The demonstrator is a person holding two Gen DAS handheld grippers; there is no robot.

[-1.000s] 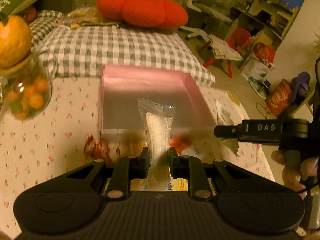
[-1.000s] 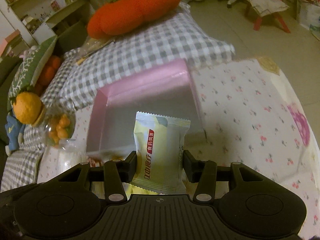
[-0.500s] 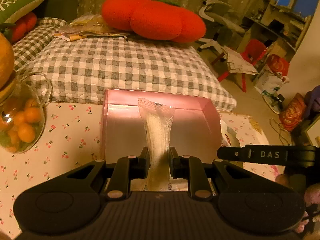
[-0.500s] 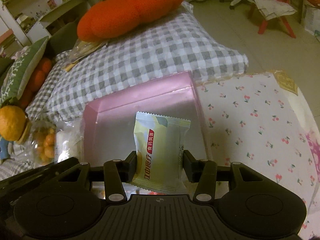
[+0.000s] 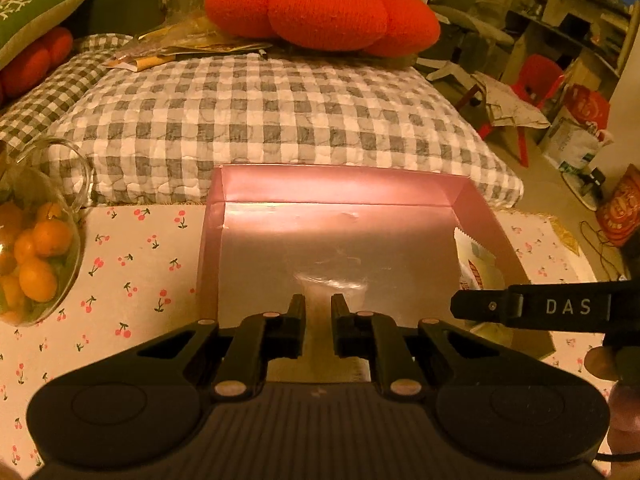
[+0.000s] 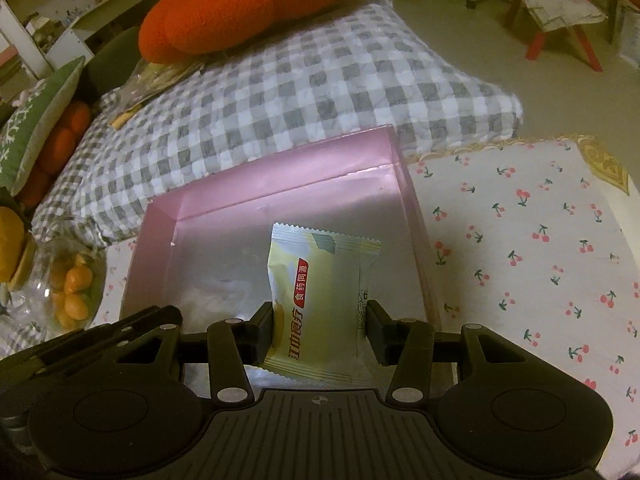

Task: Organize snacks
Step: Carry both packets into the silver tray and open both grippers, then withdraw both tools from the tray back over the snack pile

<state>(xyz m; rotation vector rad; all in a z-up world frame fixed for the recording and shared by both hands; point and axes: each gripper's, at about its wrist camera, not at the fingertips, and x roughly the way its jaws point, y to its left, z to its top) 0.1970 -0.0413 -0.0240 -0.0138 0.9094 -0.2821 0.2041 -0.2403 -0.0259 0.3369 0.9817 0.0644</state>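
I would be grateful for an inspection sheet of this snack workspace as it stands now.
Surface: cherry-print cloth, flat and clean where seen.
Job's things: pink box, open. A yellow packet and a blurred clear packet are over its floor.
Clutter: jar of oranges left of the box; wrappers on the cushion.
Grippers: left gripper shut, apparently on the clear packet; right gripper shut on the yellow packet's sides.
Cables: a cord on the floor, far right.
Surroundings: checked cushion behind the box, red plush on it, red chair beyond.
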